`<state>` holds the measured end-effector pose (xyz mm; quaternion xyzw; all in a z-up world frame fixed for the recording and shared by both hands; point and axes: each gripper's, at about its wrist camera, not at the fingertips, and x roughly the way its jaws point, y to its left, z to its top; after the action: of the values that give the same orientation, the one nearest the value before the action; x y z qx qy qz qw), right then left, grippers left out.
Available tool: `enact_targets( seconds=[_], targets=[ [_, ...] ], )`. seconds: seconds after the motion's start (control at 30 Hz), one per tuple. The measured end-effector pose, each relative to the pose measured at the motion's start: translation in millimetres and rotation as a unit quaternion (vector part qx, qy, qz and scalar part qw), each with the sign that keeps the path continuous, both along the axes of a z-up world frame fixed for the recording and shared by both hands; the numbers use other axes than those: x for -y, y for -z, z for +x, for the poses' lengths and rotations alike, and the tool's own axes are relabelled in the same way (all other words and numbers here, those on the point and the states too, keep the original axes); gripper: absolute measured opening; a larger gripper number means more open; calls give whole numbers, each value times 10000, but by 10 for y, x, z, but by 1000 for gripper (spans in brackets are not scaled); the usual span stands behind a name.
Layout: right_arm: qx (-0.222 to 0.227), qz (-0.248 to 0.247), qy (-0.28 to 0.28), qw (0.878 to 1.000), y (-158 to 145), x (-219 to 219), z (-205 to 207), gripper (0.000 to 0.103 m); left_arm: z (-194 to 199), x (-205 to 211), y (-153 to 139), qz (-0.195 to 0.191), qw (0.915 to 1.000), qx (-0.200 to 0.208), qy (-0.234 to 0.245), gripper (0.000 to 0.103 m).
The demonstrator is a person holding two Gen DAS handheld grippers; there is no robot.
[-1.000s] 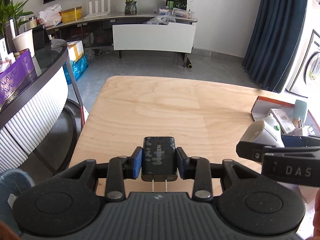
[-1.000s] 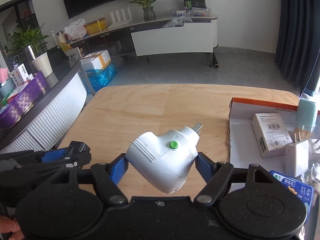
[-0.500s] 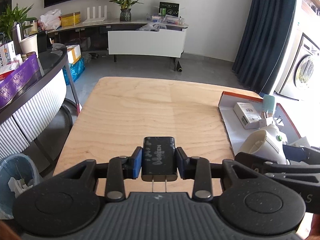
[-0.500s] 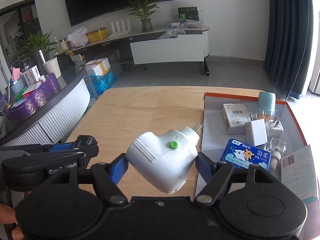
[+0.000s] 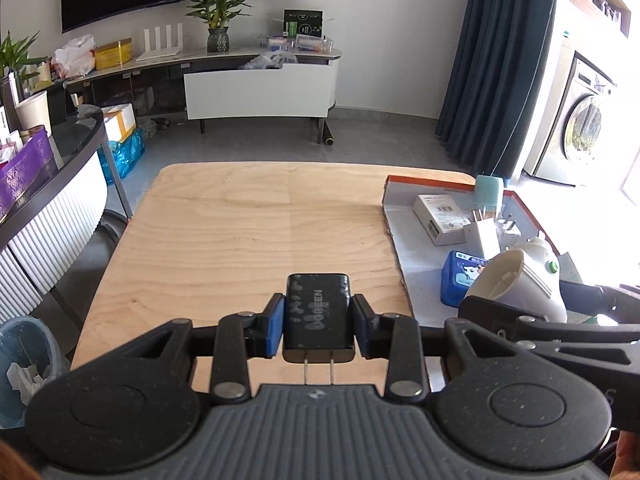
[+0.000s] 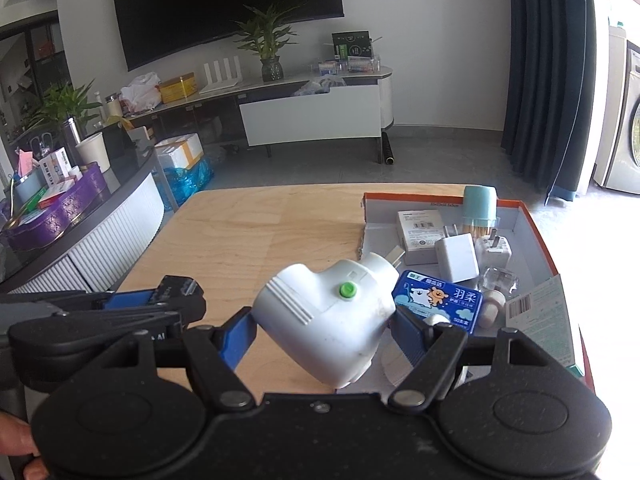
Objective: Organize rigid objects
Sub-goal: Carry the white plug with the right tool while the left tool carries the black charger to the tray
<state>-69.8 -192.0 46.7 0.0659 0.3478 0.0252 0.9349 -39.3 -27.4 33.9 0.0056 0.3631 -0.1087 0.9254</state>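
My left gripper point(image 5: 318, 328) is shut on a black UGREEN charger point(image 5: 319, 312), prongs toward the camera, held above the near part of the wooden table point(image 5: 256, 232). My right gripper point(image 6: 324, 328) is shut on a white plug adapter point(image 6: 328, 316) with a green button, held over the left edge of the orange-rimmed box lid point(image 6: 532, 220). The adapter also shows at the right of the left wrist view point(image 5: 516, 284). The lid point(image 5: 404, 240) holds a white box point(image 6: 418, 230), a white charger point(image 6: 456, 260), a blue tissue pack point(image 6: 440, 300) and a teal toothpick holder point(image 6: 480, 204).
A dark curved counter with a purple tray point(image 6: 52, 216) stands left of the table. A bin point(image 5: 20, 352) sits on the floor at lower left. A TV console point(image 5: 256, 84), curtain point(image 5: 504, 60) and washing machine point(image 5: 584, 120) lie beyond.
Both grippers have pulled back and up from the table, each still holding its item. More of the table and the whole box lid have come into view; the adapter now sits over the lid's edge.
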Motion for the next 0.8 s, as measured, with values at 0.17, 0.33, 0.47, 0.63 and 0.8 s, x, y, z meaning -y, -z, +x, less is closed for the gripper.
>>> enact_targets(
  seconds=[0.17,0.33,0.47,0.63,0.8],
  targets=[
    [-16,5,155,9999,9,160,-90,88,-50,144,9,11,9999,4,162,36],
    [-21,9,318,9995,14,325,-171,88,-82,296,14,36,9994,19,337,36],
    [-15,-4,443,9990,9,437,-222,88,-89,411,19,31,9989,17,464,36],
    [-11,-29,594,9982,4,565,-267,88,-105,553,20,46,9980,31,624,36],
    [3,-42,728,9973,-1,695,-302,88,-109,665,10,39,9973,46,733,36]
  ],
)
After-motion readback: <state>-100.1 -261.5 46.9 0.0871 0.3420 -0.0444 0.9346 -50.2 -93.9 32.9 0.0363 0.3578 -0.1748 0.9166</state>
